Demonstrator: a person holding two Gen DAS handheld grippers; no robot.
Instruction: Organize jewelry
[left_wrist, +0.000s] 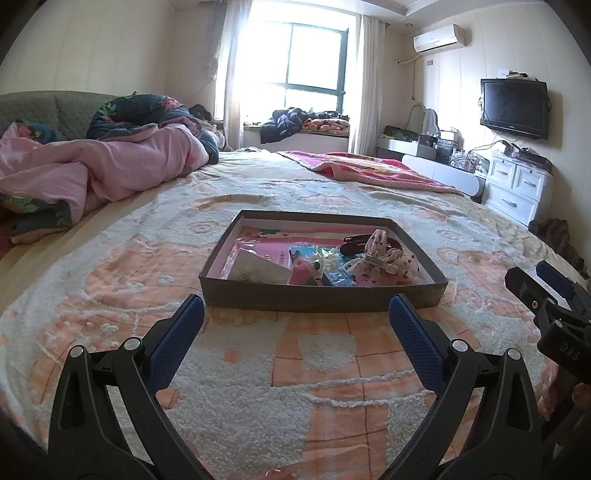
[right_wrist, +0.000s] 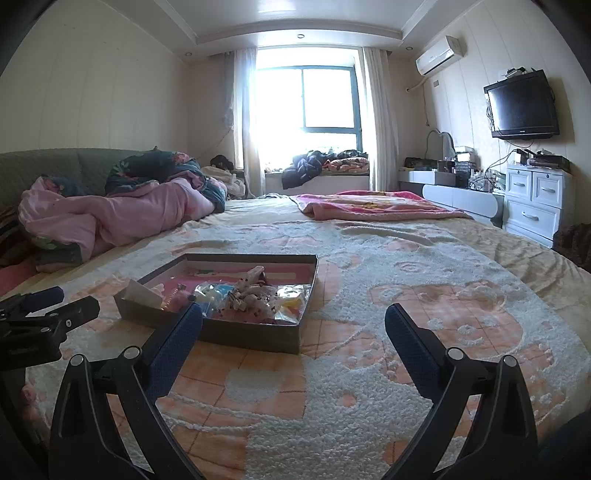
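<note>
Both grippers — left gripper (left_wrist: 295, 317), right gripper (right_wrist: 293, 328) — are held with jaws apart, empty. Jewelry is piled in the box (left_wrist: 321, 293) on the bed (left_wrist: 258, 387) — small, light, best pinched gently.

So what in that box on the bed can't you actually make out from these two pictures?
- Near contents of the box: left wrist view, hidden behind its front wall.
- Box's near left part: right wrist view, covered by a finger of the right tongs.
- Actual jewelry: too small and jumbled among packets and the floral fabric piece in both views.
- Window: washed out by glare.
</note>
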